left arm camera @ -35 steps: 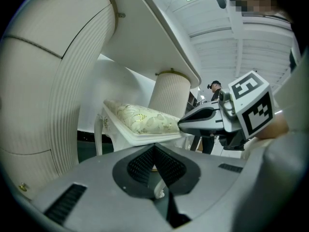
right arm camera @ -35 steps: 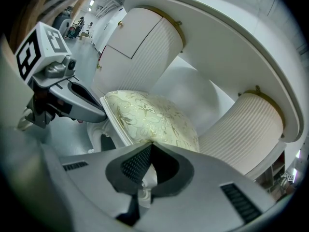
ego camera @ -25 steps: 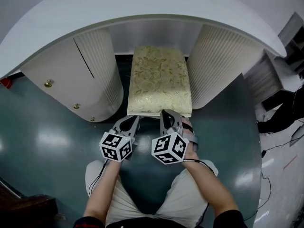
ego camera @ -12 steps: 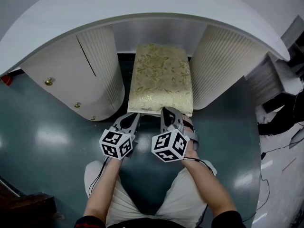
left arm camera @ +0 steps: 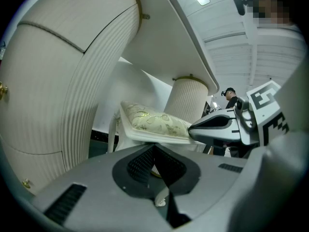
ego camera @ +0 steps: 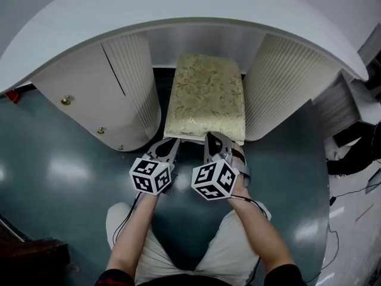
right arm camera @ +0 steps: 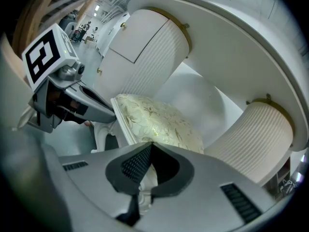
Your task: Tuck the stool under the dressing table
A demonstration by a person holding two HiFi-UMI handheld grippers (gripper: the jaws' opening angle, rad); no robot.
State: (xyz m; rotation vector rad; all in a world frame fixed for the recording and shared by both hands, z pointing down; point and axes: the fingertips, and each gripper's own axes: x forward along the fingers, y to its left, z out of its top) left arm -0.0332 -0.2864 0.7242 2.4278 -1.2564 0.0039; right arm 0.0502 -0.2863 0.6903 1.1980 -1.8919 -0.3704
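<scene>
The stool [ego camera: 205, 97], with a cream floral cushion, stands in the gap between the two ribbed pedestals of the white dressing table [ego camera: 178, 5]; its far end is under the top. My left gripper [ego camera: 171, 143] and right gripper [ego camera: 214, 138] sit side by side at the stool's near edge, both shut, tips against or just below the seat frame. From the left gripper view the cushion [left arm camera: 154, 120] lies just above my closed tips [left arm camera: 154, 148]. The right gripper view shows the cushion [right arm camera: 159, 122] right over its closed tips [right arm camera: 151, 145]. Whether either jaw pinches the frame is hidden.
The left pedestal [ego camera: 128, 82] has brass knobs; the right pedestal [ego camera: 286, 82] flanks the stool closely. Cables [ego camera: 351, 189] and dark gear [ego camera: 351, 154] lie on the teal floor at right. A person's legs [ego camera: 196, 249] are below the grippers. Dark furniture [ego camera: 30, 261] is at bottom left.
The stool and both grippers have edged slightly farther in between the pedestals, and the head view has shifted a little. Both grippers have stayed shut.
</scene>
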